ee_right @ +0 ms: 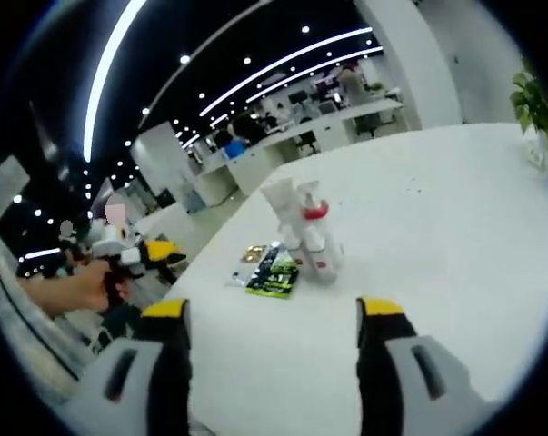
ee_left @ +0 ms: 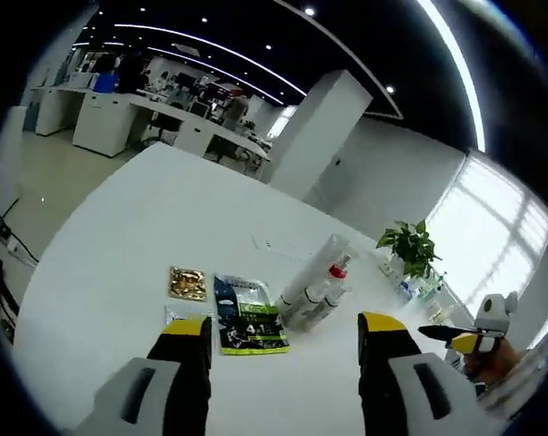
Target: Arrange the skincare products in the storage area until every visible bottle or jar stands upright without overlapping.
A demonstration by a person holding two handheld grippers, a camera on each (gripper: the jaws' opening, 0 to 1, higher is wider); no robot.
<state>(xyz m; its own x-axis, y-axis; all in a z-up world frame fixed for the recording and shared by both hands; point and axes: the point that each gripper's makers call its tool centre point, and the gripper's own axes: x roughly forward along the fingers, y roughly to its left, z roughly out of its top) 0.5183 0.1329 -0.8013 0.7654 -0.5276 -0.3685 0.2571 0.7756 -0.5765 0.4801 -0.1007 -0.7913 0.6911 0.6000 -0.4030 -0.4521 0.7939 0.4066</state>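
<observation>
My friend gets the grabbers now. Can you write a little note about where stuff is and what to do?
Left gripper: open, empty, above the white table.
Right gripper: open, empty.
Bottles, one with a red collar, lie tipped together beside the green sachet and gold sachet.
Done: nothing yet.
Left: stand each bottle upright, spaced apart. A potted plant sits further back.

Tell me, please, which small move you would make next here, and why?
Probably bring the open left gripper toward the bottles, which lie on their sides close together on the white table beside the sachets. Neither gripper holds anything yet.
</observation>
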